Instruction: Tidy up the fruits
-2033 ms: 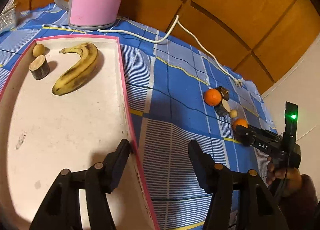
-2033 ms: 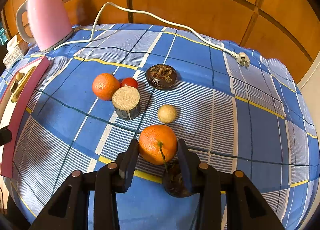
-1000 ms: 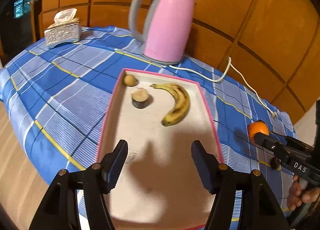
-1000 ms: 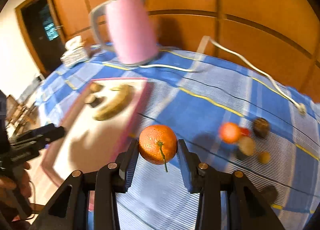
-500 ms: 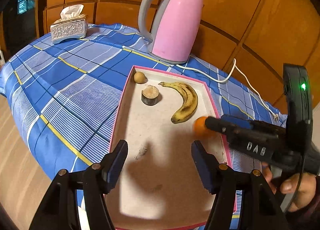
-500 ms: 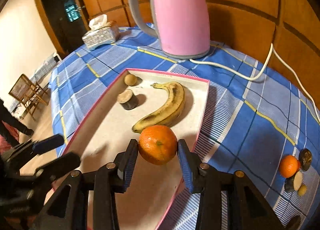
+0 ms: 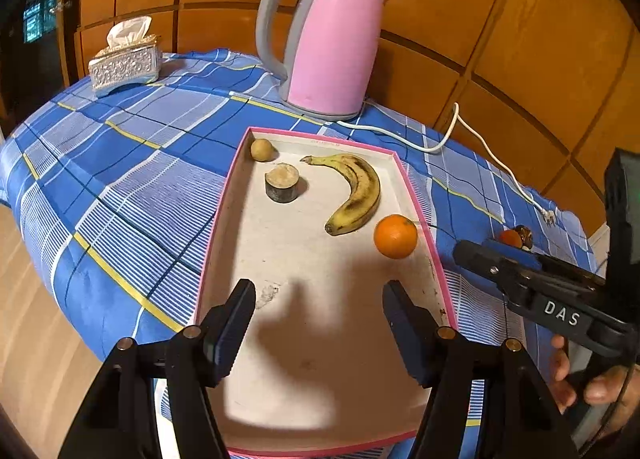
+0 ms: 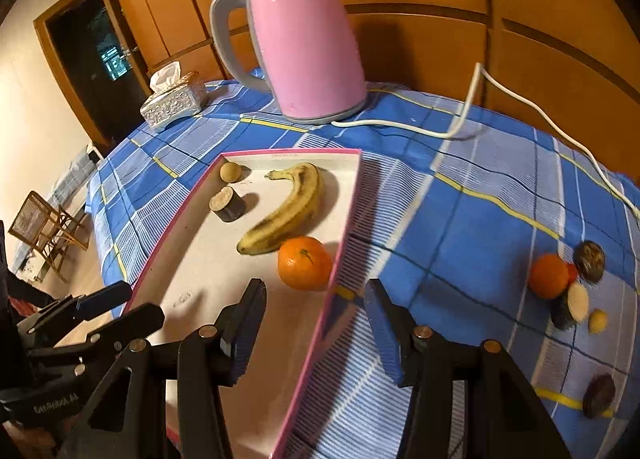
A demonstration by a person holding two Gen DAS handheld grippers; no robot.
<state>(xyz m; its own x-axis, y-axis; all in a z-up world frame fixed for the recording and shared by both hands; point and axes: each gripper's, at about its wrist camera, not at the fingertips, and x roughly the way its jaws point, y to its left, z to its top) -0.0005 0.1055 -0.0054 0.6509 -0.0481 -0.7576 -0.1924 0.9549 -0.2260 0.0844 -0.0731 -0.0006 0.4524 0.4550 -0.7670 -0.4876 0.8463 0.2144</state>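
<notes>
An orange [image 7: 395, 236] [image 8: 305, 263] lies in the pink-rimmed white tray [image 7: 304, 283] [image 8: 208, 259], by the right rim, next to a banana [image 7: 356, 193] [image 8: 288, 209]. A cut brown round [image 7: 282, 183] [image 8: 227, 204] and a small tan fruit [image 7: 261, 149] [image 8: 230, 172] lie at the tray's far end. My right gripper [image 8: 316, 319] is open and empty, just behind the orange over the tray's right rim; it also shows in the left wrist view [image 7: 464, 251]. My left gripper [image 7: 320, 319] is open and empty over the tray's near end.
A pink kettle [image 7: 328, 43] [image 8: 304, 43] stands behind the tray, its white cord [image 8: 480, 99] trailing right. A tissue box [image 7: 124, 59] sits far left. Another orange [image 8: 549, 276], a dark round fruit [image 8: 589, 256], a cut round [image 8: 572, 305] and small fruits lie on the blue checked cloth at right.
My right gripper has opened and let the orange go in the tray beside the banana, then drawn back to the right. My left gripper has hardly moved.
</notes>
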